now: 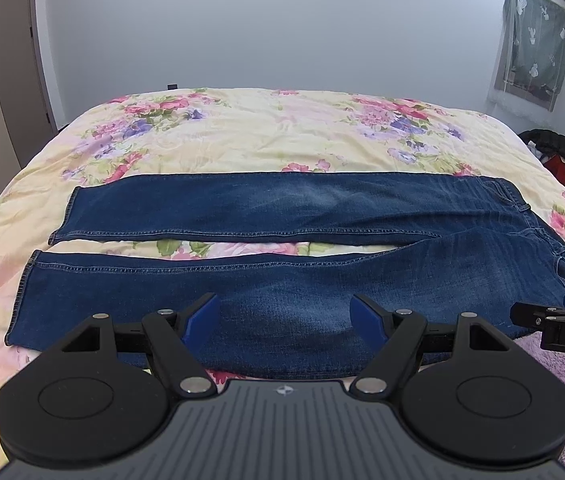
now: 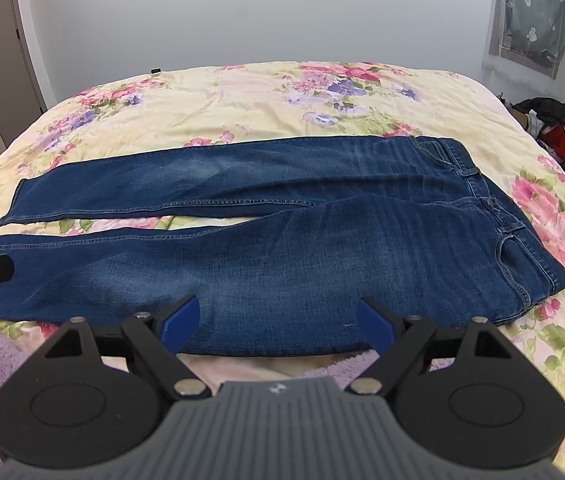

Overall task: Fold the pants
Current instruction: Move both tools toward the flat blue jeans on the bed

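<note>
One pair of blue jeans lies flat across the floral bedspread, legs slightly parted. Two hand-held grippers, left hand-held gripper and right hand-held gripper, hover at its near edge, both spread open, empty.

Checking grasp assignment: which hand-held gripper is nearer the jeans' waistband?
Right. The right hand-held gripper hovers open by the thigh area near the waistband; the left hand-held gripper hovers open farther along the near leg, toward the hems.

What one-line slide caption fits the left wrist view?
Open left gripper poised over the near leg of blue jeans spread flat on a floral bedspread.
</note>
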`<state>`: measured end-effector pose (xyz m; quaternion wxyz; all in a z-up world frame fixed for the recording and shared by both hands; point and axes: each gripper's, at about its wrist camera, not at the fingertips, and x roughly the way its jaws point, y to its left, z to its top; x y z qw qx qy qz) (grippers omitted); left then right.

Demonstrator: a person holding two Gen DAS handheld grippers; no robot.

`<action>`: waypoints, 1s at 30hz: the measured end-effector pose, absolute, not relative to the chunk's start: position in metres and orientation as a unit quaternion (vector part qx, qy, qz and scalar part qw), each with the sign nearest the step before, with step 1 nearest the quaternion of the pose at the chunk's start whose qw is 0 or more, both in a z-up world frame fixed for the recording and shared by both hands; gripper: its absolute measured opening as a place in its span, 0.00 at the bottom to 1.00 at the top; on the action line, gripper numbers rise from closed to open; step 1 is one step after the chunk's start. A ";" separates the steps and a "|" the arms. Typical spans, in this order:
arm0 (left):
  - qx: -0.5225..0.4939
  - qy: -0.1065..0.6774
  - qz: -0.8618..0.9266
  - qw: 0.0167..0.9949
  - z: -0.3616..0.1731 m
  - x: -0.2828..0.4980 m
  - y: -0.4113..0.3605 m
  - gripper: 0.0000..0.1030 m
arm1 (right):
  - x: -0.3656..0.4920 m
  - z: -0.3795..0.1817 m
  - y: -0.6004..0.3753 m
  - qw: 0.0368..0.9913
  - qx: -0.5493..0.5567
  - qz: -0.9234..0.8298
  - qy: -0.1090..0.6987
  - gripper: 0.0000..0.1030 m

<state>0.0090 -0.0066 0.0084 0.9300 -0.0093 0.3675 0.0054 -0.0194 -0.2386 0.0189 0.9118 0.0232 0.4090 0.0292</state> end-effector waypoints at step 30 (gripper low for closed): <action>-0.019 0.358 0.004 0.934 0.018 -0.002 -0.005 0.85 | -0.031 0.022 -0.246 0.917 0.028 0.020 0.397 0.80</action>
